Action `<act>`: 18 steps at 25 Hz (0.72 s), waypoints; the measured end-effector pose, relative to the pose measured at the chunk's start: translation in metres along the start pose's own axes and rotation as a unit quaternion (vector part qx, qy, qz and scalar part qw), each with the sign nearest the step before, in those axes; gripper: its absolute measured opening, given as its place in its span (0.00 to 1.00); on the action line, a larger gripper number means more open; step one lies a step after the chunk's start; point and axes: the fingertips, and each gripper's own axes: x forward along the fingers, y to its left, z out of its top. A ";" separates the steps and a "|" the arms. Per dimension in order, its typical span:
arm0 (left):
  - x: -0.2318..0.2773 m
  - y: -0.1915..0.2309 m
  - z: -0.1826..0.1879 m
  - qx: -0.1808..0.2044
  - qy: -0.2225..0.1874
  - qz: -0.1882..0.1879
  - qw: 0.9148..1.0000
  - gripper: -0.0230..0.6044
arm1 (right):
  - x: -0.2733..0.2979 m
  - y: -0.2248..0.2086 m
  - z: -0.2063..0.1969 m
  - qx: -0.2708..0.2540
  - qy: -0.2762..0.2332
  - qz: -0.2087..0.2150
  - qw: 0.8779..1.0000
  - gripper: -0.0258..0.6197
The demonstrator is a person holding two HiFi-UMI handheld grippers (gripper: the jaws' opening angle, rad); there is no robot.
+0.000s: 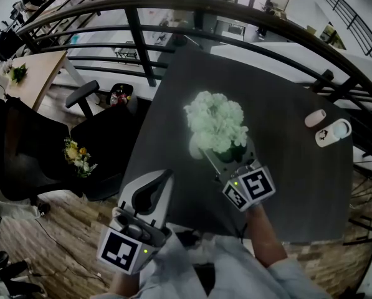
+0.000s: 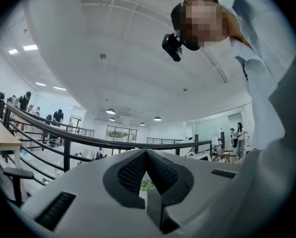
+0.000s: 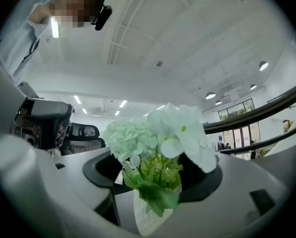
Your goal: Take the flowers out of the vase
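Observation:
A bunch of white flowers (image 1: 215, 122) stands in the middle of the dark table (image 1: 298, 185). In the right gripper view the blooms (image 3: 157, 133) rise on green stems from a white vase (image 3: 148, 218). My right gripper (image 1: 227, 159) is open. Its jaws stand on either side of the vase neck and stems (image 3: 157, 178), with a gap showing on the left side. The head view hides the vase under the blooms. My left gripper (image 1: 166, 175) hovers over the table's near left edge, apart from the flowers. It is shut (image 2: 146, 155) with nothing in it.
A pinkish cylinder (image 1: 314, 118) and a white case (image 1: 333, 132) lie at the table's right side. A black railing (image 1: 142, 39) curves behind the table. Left of the table a black office chair (image 1: 95, 136) carries a small yellow bouquet (image 1: 78, 156).

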 end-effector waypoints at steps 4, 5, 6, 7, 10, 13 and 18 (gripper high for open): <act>0.000 -0.001 0.001 0.001 -0.001 -0.001 1.000 0.03 | 0.000 0.002 0.004 -0.002 -0.005 0.003 1.000 0.54; 0.000 -0.002 0.000 0.002 -0.002 -0.001 1.000 0.03 | 0.000 0.002 0.006 -0.003 -0.007 0.003 1.000 0.54; 0.000 -0.002 0.000 0.002 -0.002 -0.001 1.000 0.03 | 0.000 0.002 0.007 -0.003 -0.009 0.003 1.000 0.54; -0.001 -0.002 0.000 0.002 -0.002 -0.001 1.000 0.03 | 0.000 0.002 0.008 -0.004 -0.012 0.003 1.000 0.53; 0.000 -0.003 0.002 0.002 -0.003 0.000 1.000 0.03 | 0.000 0.001 0.015 -0.006 -0.017 0.003 1.000 0.53; 0.000 -0.004 0.003 0.002 -0.004 -0.002 1.000 0.03 | 0.000 0.001 0.020 -0.007 -0.021 0.004 1.000 0.53; -0.001 -0.005 0.003 0.004 -0.006 -0.005 1.000 0.03 | -0.001 0.003 0.030 -0.012 -0.032 0.005 0.999 0.53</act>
